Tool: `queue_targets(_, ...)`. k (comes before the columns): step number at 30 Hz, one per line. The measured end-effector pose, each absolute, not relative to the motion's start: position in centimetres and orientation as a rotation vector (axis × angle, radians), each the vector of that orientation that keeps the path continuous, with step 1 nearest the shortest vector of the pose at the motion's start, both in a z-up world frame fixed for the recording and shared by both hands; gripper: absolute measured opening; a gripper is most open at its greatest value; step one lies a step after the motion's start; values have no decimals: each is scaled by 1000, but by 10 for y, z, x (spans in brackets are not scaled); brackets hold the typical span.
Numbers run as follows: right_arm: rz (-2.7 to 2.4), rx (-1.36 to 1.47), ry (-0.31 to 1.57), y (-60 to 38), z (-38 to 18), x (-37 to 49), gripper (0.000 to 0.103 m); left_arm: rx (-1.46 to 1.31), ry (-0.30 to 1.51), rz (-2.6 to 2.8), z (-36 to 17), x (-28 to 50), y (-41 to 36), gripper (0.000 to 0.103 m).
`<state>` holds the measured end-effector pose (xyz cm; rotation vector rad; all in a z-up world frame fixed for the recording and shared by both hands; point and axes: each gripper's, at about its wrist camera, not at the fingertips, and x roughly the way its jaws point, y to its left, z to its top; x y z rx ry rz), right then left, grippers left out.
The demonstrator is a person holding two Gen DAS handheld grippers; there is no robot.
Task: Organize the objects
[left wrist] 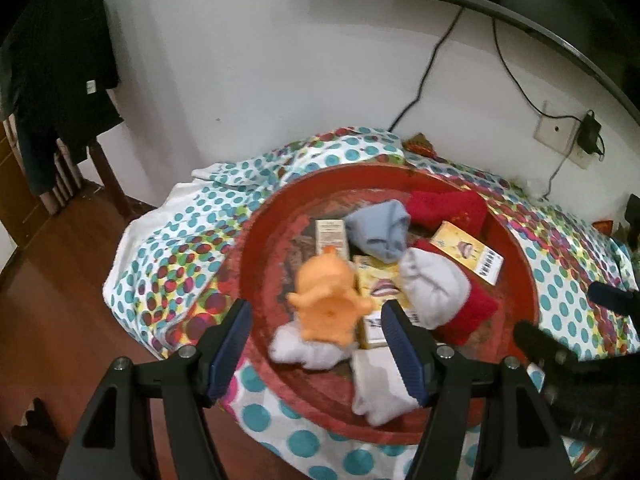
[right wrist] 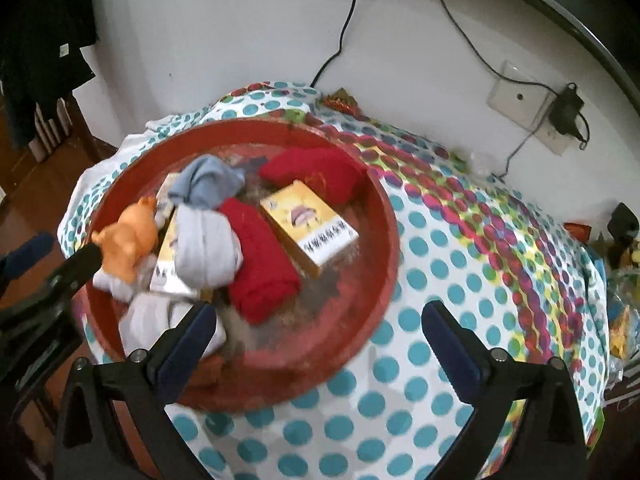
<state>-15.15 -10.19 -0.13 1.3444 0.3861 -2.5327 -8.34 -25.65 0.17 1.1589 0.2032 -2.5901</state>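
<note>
Nearest, the right gripper point(right wrist: 318, 342) hung with jaws wide apart and empty above the table's point(right wrist: 440, 264) dotted cloth. The left gripper point(left wrist: 316, 344) stood likewise apart and empty, framing the orange toy point(left wrist: 326, 300). Beyond, rolled socks point(right wrist: 208, 246) and yellow boxes point(right wrist: 310, 226) lay heaped in the red tray point(right wrist: 384, 208), apparently gathered for sorting.

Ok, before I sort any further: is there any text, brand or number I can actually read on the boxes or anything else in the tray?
None can be read as words.
Yellow cardboard box with mouth drawing: barcode-like black print on its white end, too blurred to read.
Second yellow box under the white sock: print too blurred.
Small beige carton: lines of small print, illegible.
Tag on the dark hanging garment: blank or too small to tell.
</note>
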Motion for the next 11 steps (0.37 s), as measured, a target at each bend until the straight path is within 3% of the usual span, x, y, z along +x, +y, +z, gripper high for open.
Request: queue_targets(11,-2510,1351,415,-85,-7,-126,102,1160,153,-2670,13,-86,-220,69)
